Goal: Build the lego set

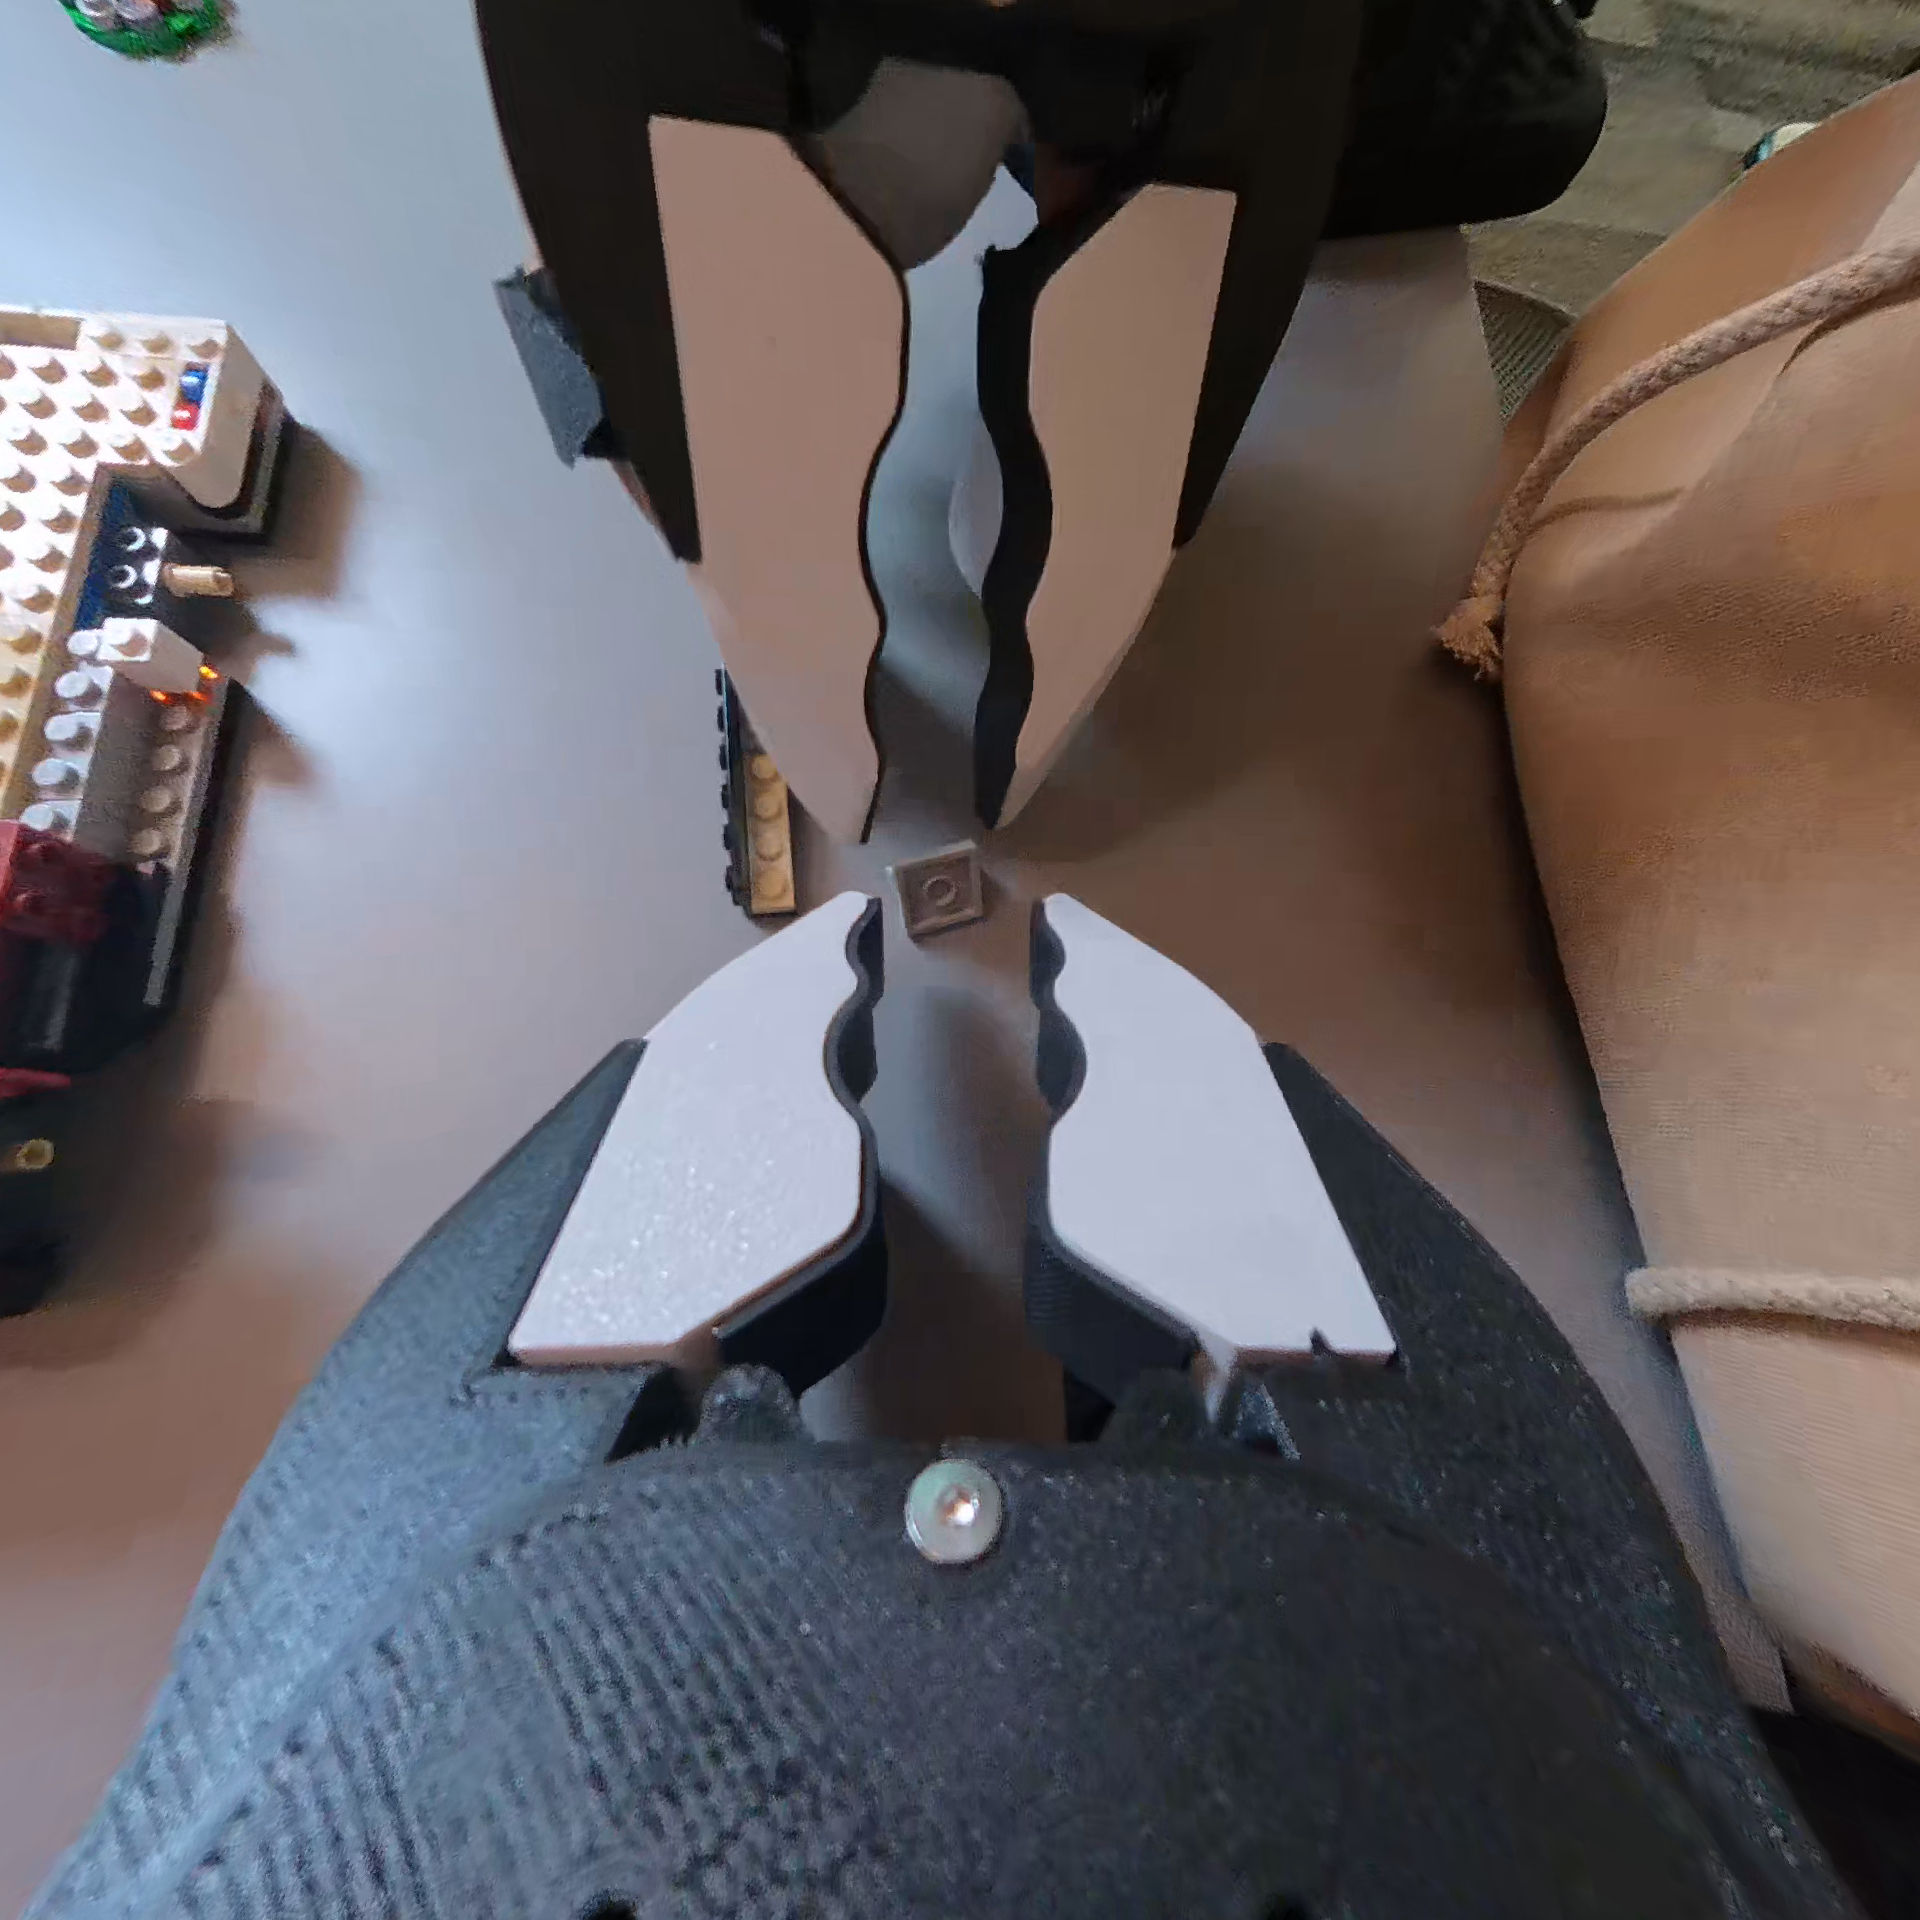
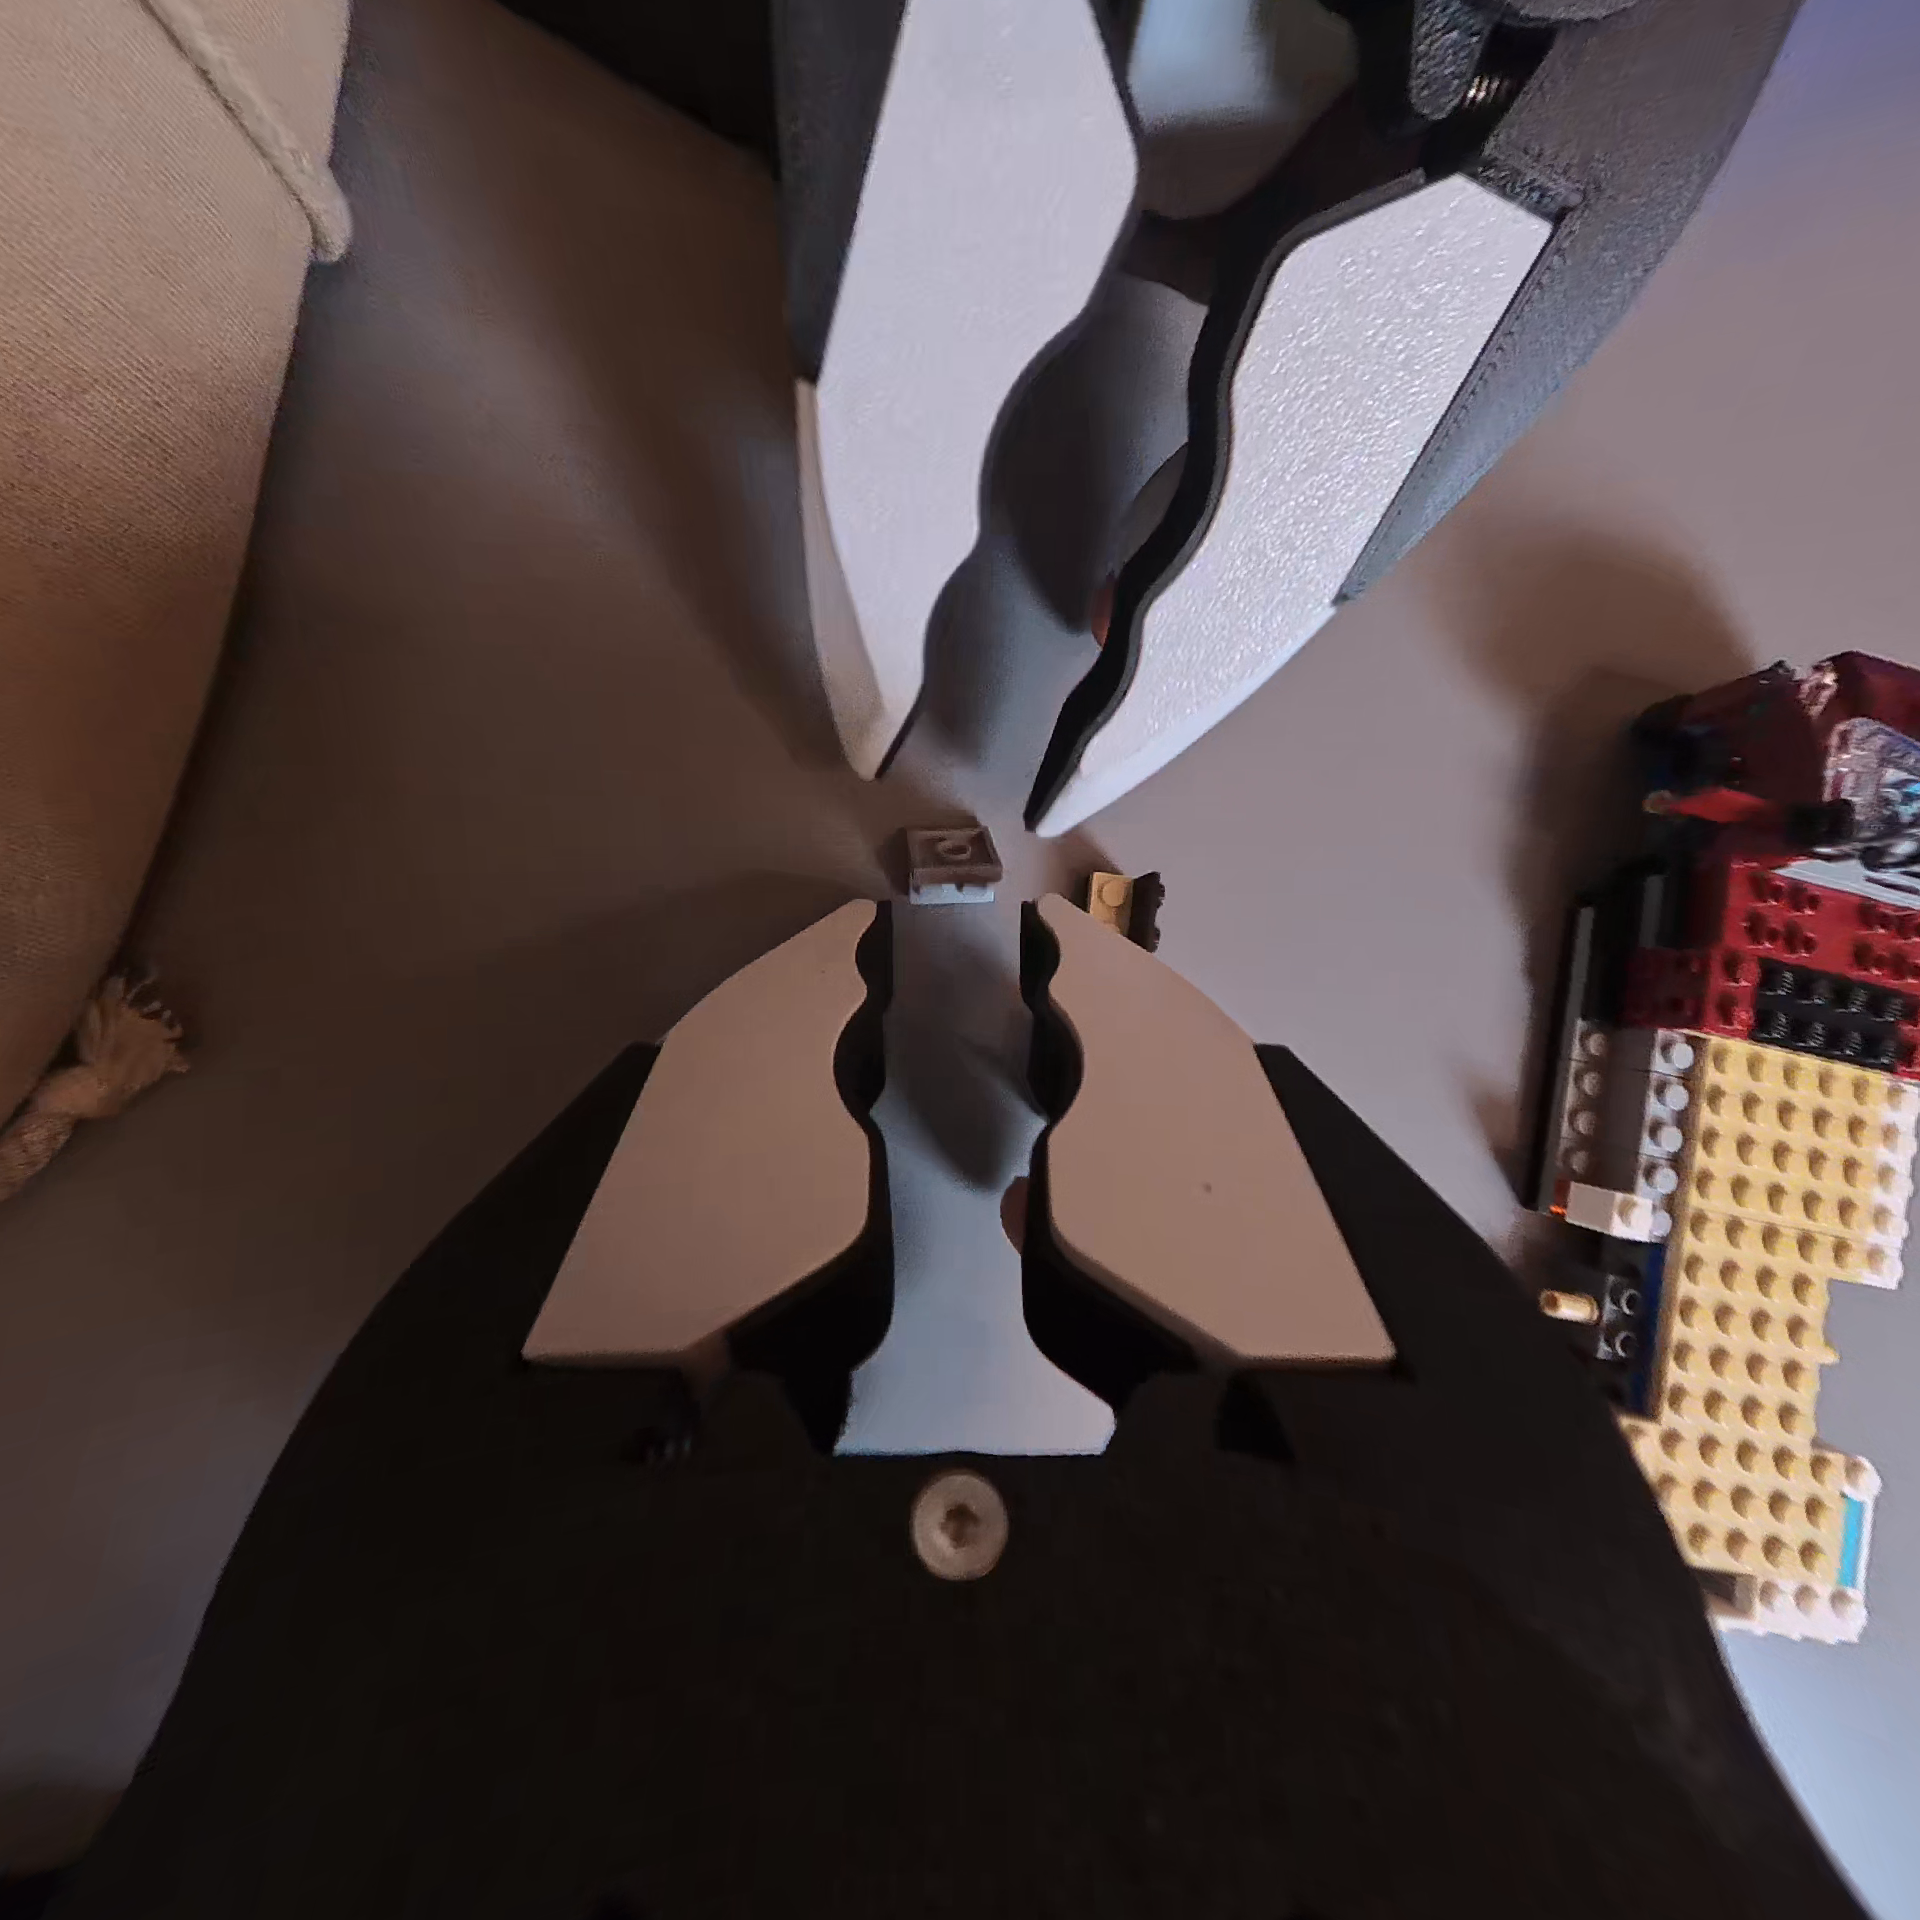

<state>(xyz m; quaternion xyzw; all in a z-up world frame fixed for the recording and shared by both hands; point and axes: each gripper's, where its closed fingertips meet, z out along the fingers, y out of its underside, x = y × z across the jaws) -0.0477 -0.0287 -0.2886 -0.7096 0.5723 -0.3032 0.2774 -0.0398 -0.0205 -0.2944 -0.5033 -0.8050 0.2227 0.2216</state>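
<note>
From my left gripper (image 1: 954, 914) I see the jaws standing apart with bare worktop (image 1: 468, 623) showing between them, the pads pressing on nothing. Just past its fingertips lies a small square grey plate (image 1: 938, 894), flipped so its underside ring faces up; it sits on the worktop slightly toward my left finger, near it, but I can't tell whether it touches that tip. My right gripper (image 2: 956, 914) comes in from the opposite side, pointing straight back at me, its jaws likewise parted and gripping nothing. From its own camera the same grey plate (image 2: 951, 854) rests just ahead of the tips, centred on the gap, with a thin white piece (image 2: 954, 889) under its near edge. So the plate lies between the two sets of fingertips, which face each other nose to nose, and neither one clamps it. Just beside my right gripper's right finger there is a small tan-and-black brick stack (image 2: 1124, 896), apart from the plate. Farther off on that side stands a larger brick build (image 2: 1756, 1247) of tan studded plates with dark red and black sections. On the other side, a beige cloth bag (image 1: 1714, 831) with a rope drawstring (image 1: 1621, 416) lies along the edge of the worktop, well apart from the plate.
</note>
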